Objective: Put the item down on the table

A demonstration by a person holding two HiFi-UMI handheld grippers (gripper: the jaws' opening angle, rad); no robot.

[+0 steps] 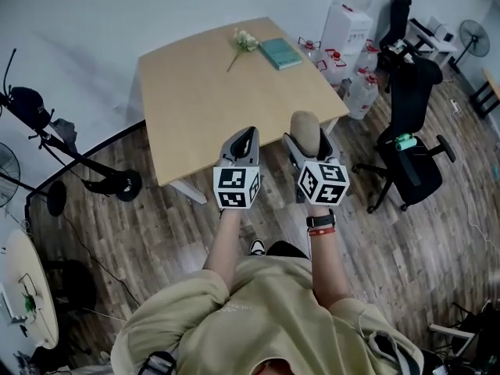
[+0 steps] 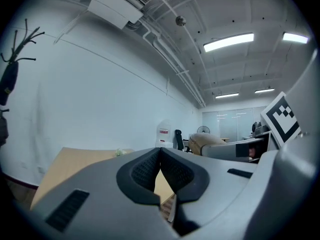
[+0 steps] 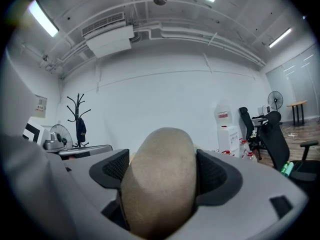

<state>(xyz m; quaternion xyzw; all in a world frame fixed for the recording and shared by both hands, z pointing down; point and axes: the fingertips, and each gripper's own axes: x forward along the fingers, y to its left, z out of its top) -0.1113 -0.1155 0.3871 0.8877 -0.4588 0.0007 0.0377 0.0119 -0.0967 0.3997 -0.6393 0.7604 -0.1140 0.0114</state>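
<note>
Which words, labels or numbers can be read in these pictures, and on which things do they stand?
No text can be read.
Dispenser label: red, too small to read.
Wall notice: blurred.
Book: no print shows.
Marker cubes: square patterns only, no letters.

The left forearm [image 1: 225, 248] and right forearm [image 1: 328, 268] reach forward side by side, bare below pushed-up sleeves [image 1: 187, 303]. The left gripper [image 1: 247, 137] has its jaws pressed together, with nothing between them. The right gripper [image 1: 307, 141] is clamped on a tan rounded item [image 3: 159, 179] — jaws hugging its two sides. A dark watch [image 1: 321, 220] circles the right wrist.
</note>
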